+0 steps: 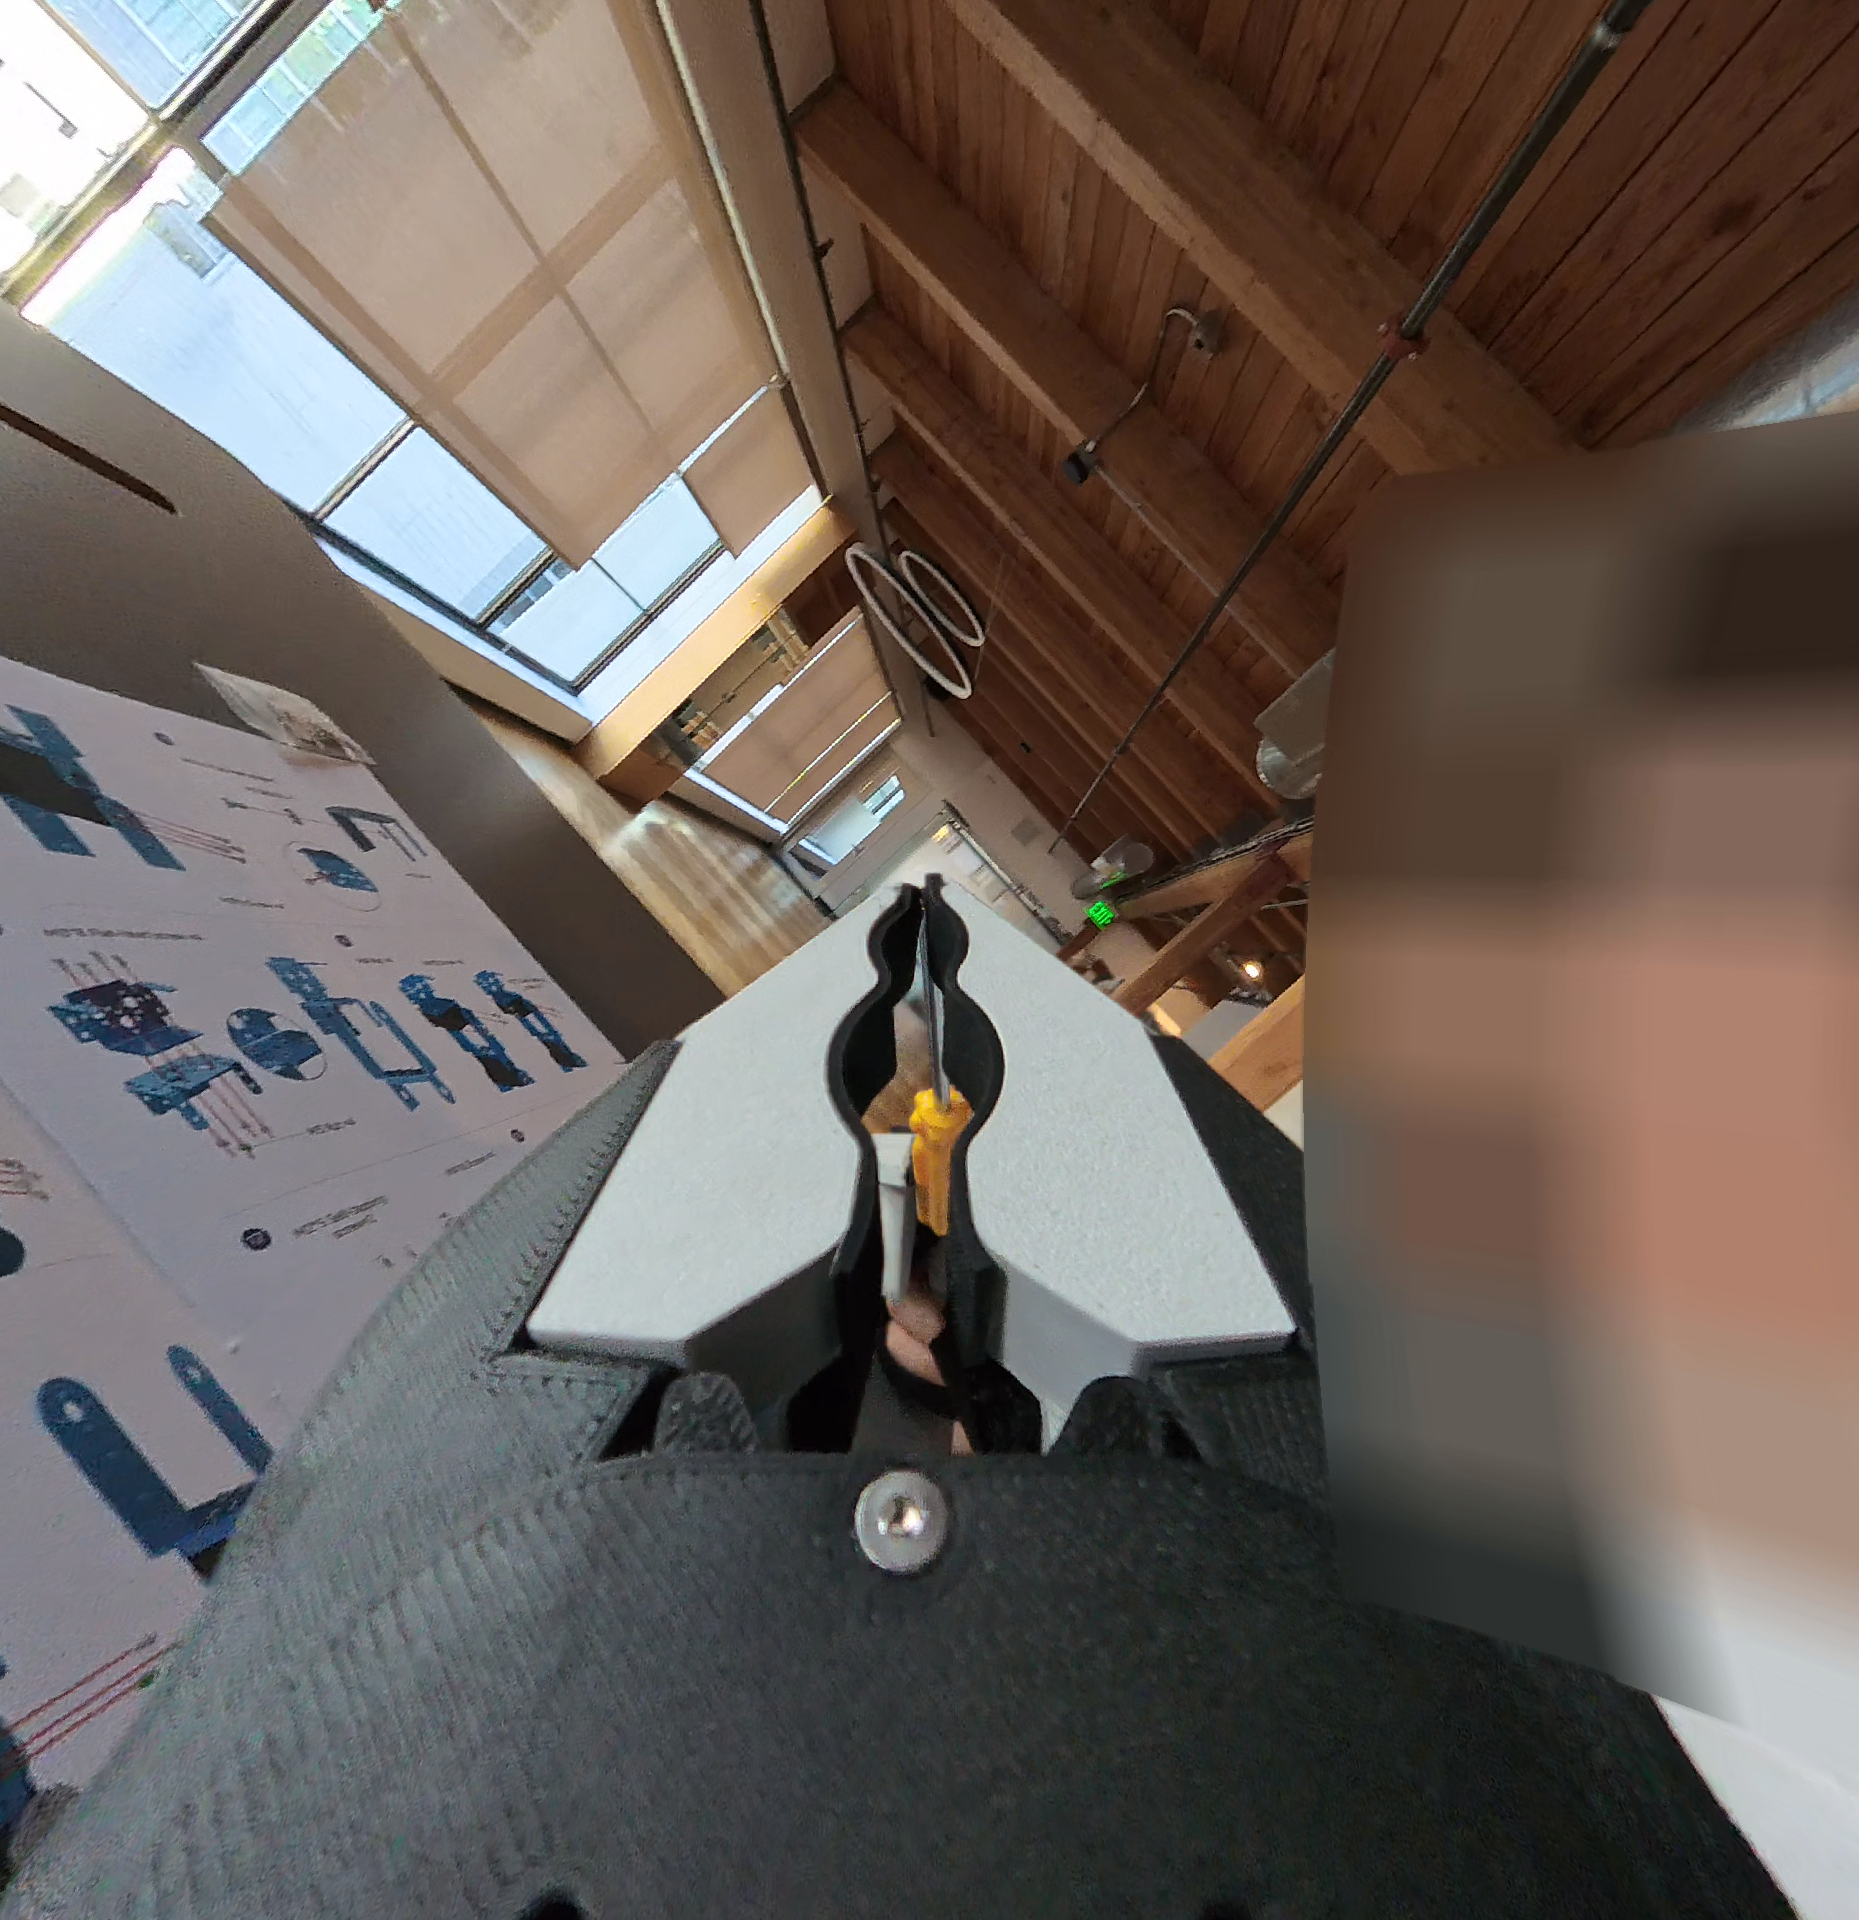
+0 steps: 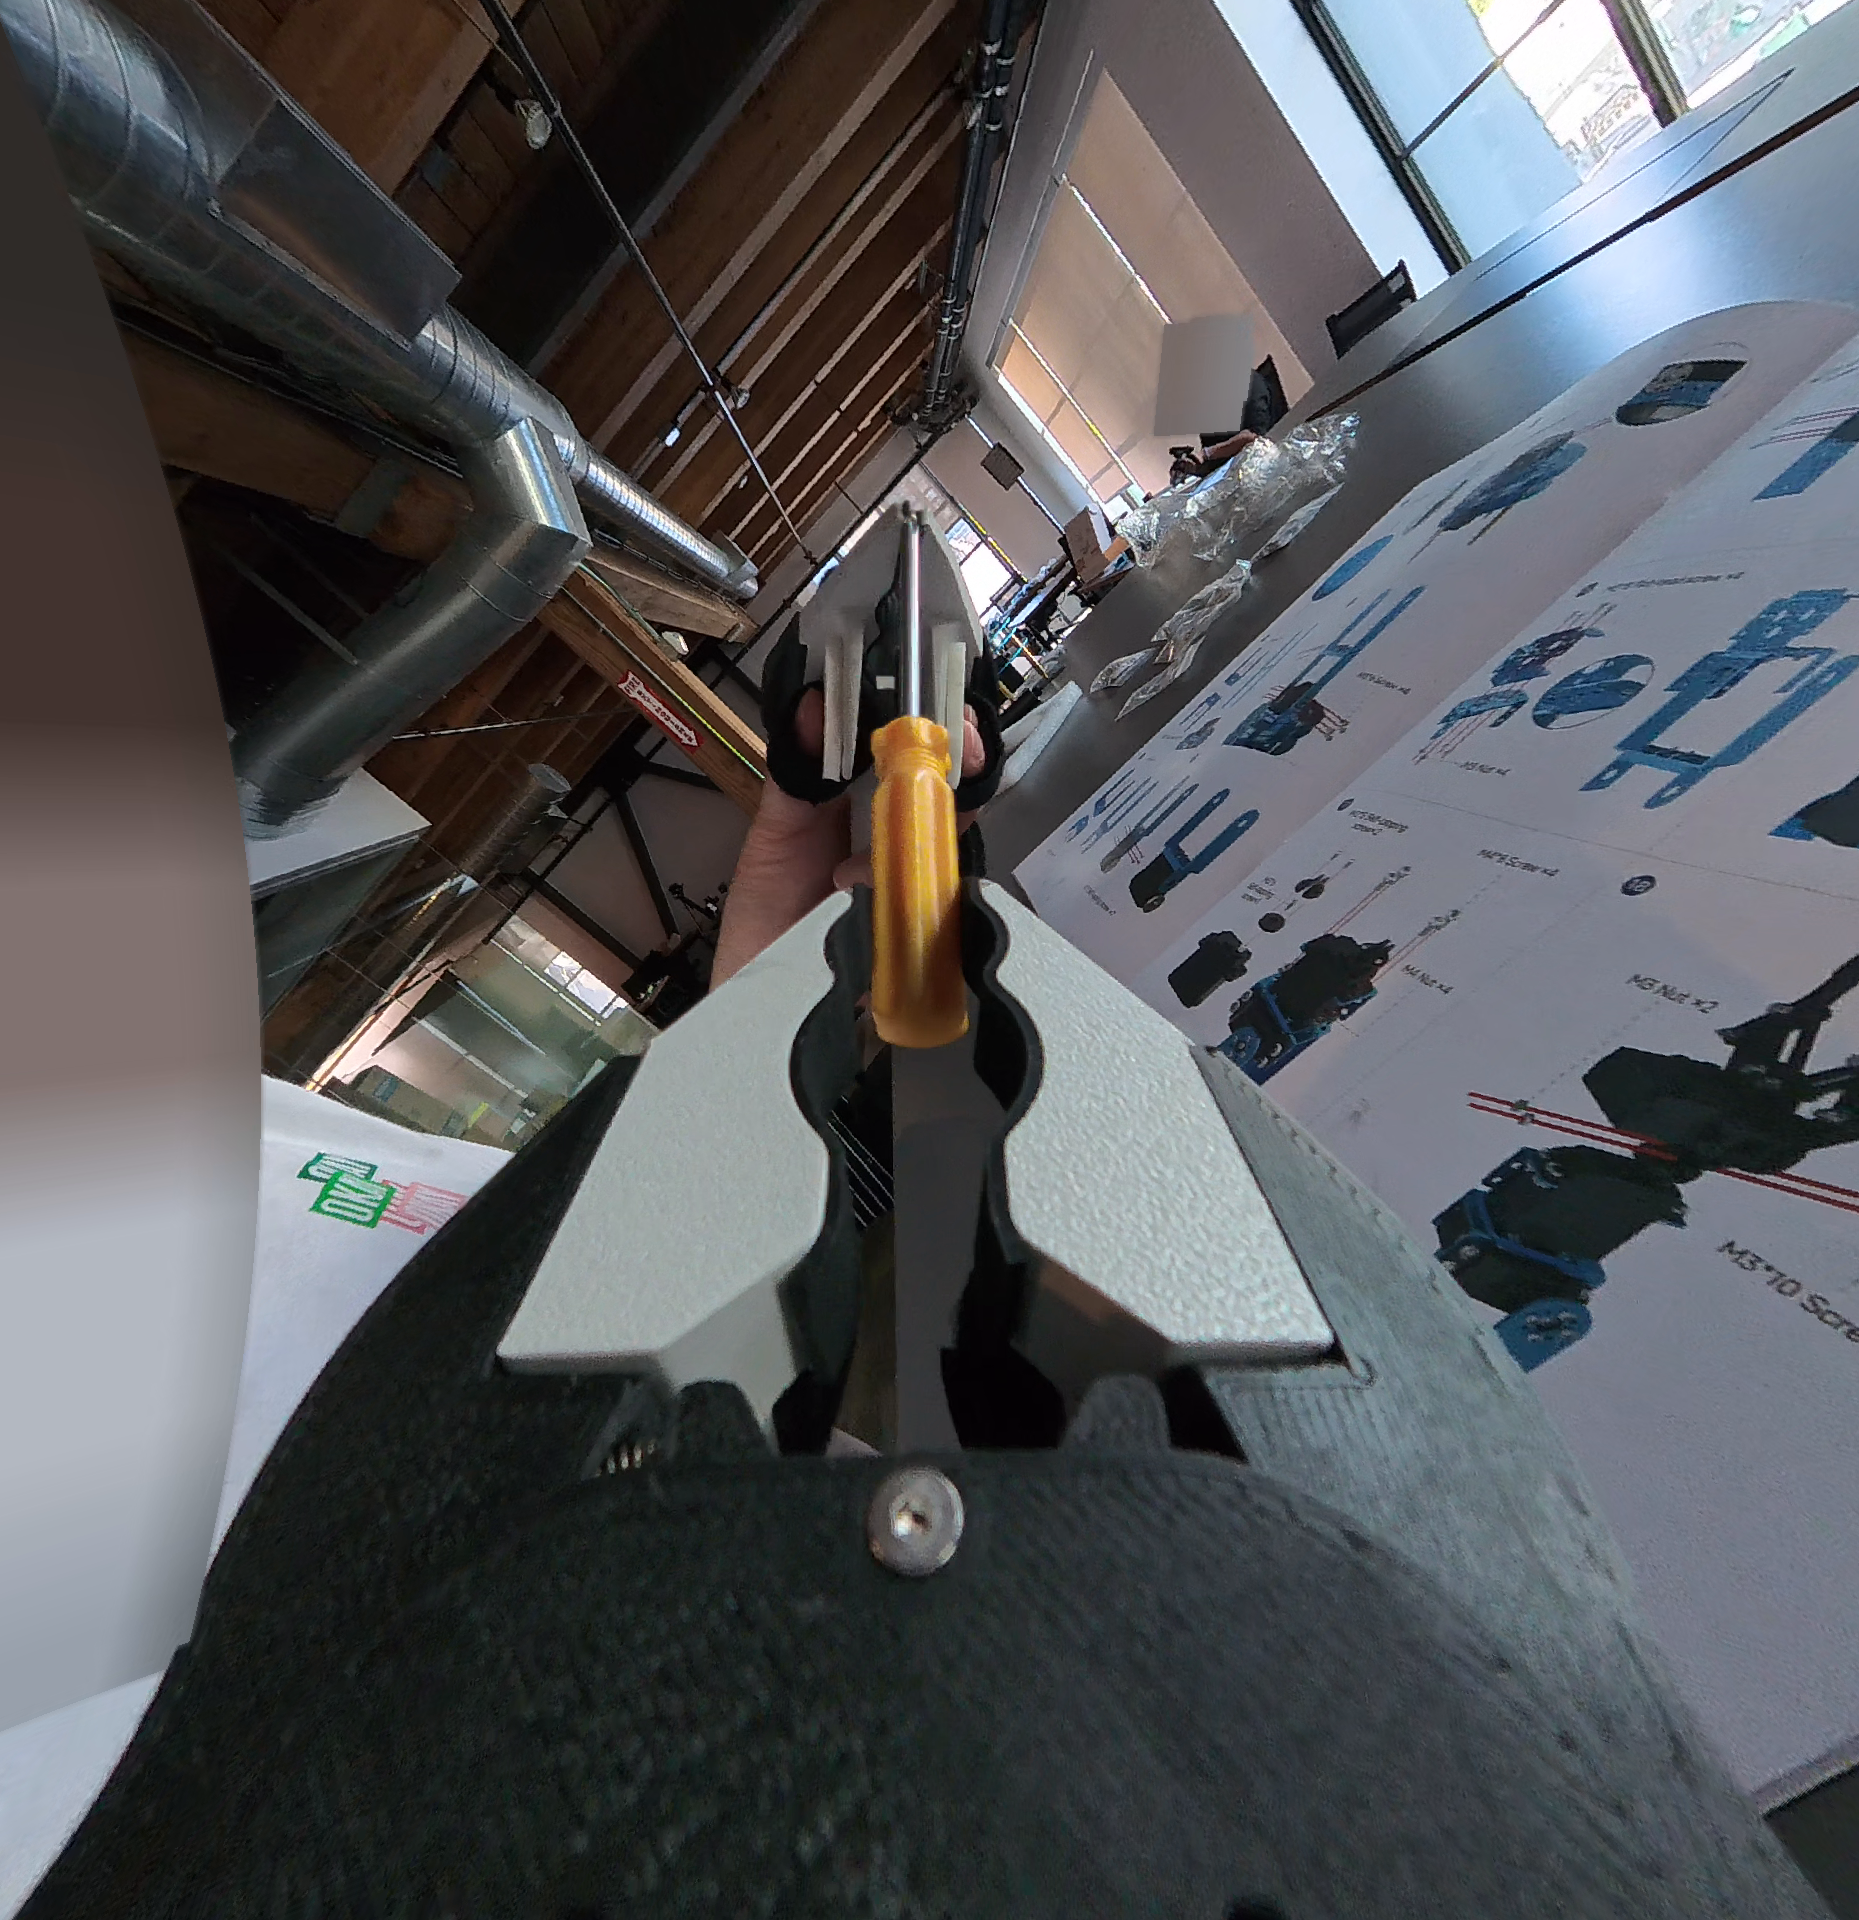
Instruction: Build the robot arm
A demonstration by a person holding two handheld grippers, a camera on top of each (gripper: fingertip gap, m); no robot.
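Right gripper fingers closed on the yellow plastic-handled screwdriver, its steel shaft running to 12 o'clock into the closed left gripper, printed assembly sheet at 3 o'clock.

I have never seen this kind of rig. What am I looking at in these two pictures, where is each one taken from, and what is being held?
There is no robot here. A person holds two hand-operated grippers, each with two grey fingers and a wide-angle camera that looks forward along them. One picture comes from the left gripper, the other from the right gripper. The two point toward each other and tilt upward, so much of each picture is wooden ceiling, ducts and windows.

Between them is a screwdriver with a yellow handle. The right gripper is shut on the handle, and the left gripper's fingertips are shut on the metal shaft near its tip. The person's hand shows behind the left gripper in the right wrist view.

Alongside, a dark table bears a large printed assembly sheet with blue part drawings and some clear plastic bags.
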